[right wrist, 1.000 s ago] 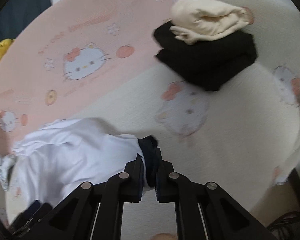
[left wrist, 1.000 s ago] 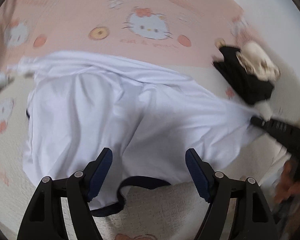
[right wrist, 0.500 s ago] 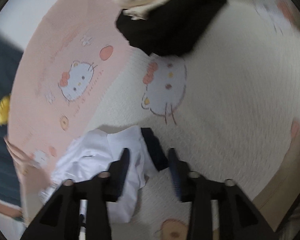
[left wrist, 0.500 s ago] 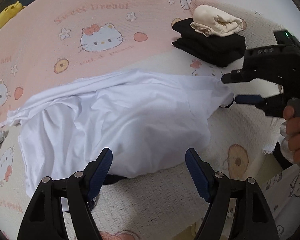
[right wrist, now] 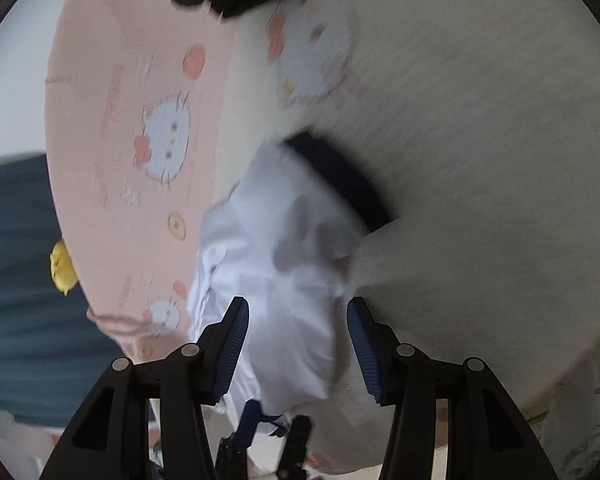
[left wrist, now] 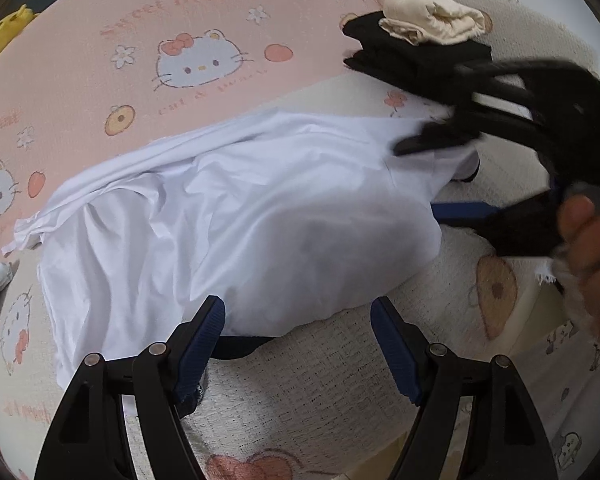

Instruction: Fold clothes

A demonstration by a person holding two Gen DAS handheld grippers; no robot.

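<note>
Left wrist view shows me the white shirt (left wrist: pixel 236 216) lying half folded and rumpled across the middle of the patterned bedspread (left wrist: pixel 320 392), its dark collar band (left wrist: pixel 240 346) peeking out at six o'clock of the cloth. My left gripper (left wrist: pixel 296 344) hangs over that near edge with its jaws spread wide and nothing between them. At three o'clock my right gripper (left wrist: pixel 428 178) comes in blurred, one finger over the cloth and one below its edge; its jaws have just been opening, and from the right wrist view they stand apart with the shirt (right wrist: pixel 276 264) loose beneath them, pressed by neither pad. A dark cuff (right wrist: pixel 340 180) lies at twelve o'clock of that corner. A folded black garment (left wrist: pixel 412 60) with a cream one (left wrist: pixel 432 16) on top sits well apart at one o'clock.

I judge the cloth light, soft and limp: it will sag and crease wherever it is unsupported, and thin layers may slip apart. I would pinch both layers at the near hem corners, or on the firmer collar band, and lift evenly
</note>
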